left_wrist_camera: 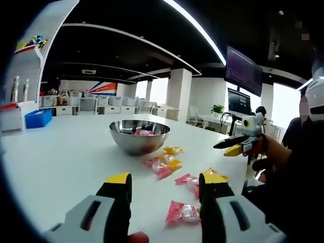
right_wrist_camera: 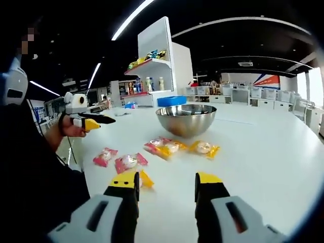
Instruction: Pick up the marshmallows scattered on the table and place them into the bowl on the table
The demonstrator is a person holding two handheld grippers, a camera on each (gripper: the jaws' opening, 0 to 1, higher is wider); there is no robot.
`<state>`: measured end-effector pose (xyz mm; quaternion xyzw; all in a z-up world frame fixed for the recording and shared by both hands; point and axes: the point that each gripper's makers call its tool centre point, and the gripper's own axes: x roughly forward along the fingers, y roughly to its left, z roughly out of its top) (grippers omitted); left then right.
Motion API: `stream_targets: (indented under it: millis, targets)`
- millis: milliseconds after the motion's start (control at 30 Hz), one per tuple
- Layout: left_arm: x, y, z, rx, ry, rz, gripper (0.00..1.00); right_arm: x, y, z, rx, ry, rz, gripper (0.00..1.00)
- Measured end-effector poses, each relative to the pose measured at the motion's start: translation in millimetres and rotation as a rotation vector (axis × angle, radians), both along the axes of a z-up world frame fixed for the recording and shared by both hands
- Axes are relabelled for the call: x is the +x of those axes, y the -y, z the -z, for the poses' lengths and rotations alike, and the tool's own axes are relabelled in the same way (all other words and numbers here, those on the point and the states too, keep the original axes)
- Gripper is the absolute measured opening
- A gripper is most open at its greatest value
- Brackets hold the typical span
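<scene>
**Slippery wrappers and a round bowl are making the main risks**

Both claws are standing released and are holding nothing. The left claw [left_wrist_camera: 164,185] is hovering low over the white counter [left_wrist_camera: 61,152], with its jaws wide apart. The right claw [right_wrist_camera: 167,185] is waiting in the same way on the other side of the sweets.

The marshmallows are lying in shiny wrappers on the counter, just in front of the steel bowl [left_wrist_camera: 139,135]. A pink packet [left_wrist_camera: 183,213] is lying nearest to the left claw, partly behind its right jaw. A yellow packet [right_wrist_camera: 203,148] and a mixed pink and yellow pile [right_wrist_camera: 163,147] are lying near the bowl. At least one pink piece [left_wrist_camera: 144,132] is already resting inside the bowl.

I am thinking that three things could go wrong. The thin wrappers are probably sliding easily, so a claw closing too high may be pushing a packet away instead of gripping it. The packets in the pile are touching each other, so one grip may be lifting two and dropping one. The bowl is round below, so a knock on its rim could be tipping or shifting it.

Some parts are hard to see. A yellow packet [right_wrist_camera: 145,178] is half hidden behind the right claw's left jaw. From the right gripper view, the inside of the bowl is not showing.
</scene>
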<state>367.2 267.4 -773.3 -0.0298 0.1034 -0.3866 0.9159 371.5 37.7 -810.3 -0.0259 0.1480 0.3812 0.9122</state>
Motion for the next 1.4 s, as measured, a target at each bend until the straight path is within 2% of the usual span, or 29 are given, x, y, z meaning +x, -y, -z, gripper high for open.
stream_targets:
  millis: [167,600,767,867,1033,1400]
  targets:
    - [-2.3,0.3,-0.5,0.001,0.003,0.008,0.53,-1.8,-7.7,-2.0,-0.007,-0.001,-0.024,0.42]
    - [-2.4,-6.5,-1.0,-0.010,0.008,-0.004,0.53,-11.6,-33.9,3.7,-0.110,-0.004,-0.127,0.38]
    - [-1.8,-6.2,1.5,-0.009,0.002,-0.002,0.53,-15.0,-46.4,12.0,-0.152,-0.017,-0.160,0.38]
    - [-2.0,-6.6,0.4,-0.014,0.005,-0.003,0.53,-22.8,-57.9,16.7,-0.164,-0.020,-0.210,0.38]
    - [-1.3,-8.3,5.9,-0.011,-0.007,-0.007,0.53,-32.5,-72.1,22.9,-0.159,-0.028,-0.262,0.43]
    - [-2.9,-5.0,5.8,-0.014,-0.007,0.003,0.53,-25.4,-83.5,33.8,-0.202,-0.017,-0.309,0.50]
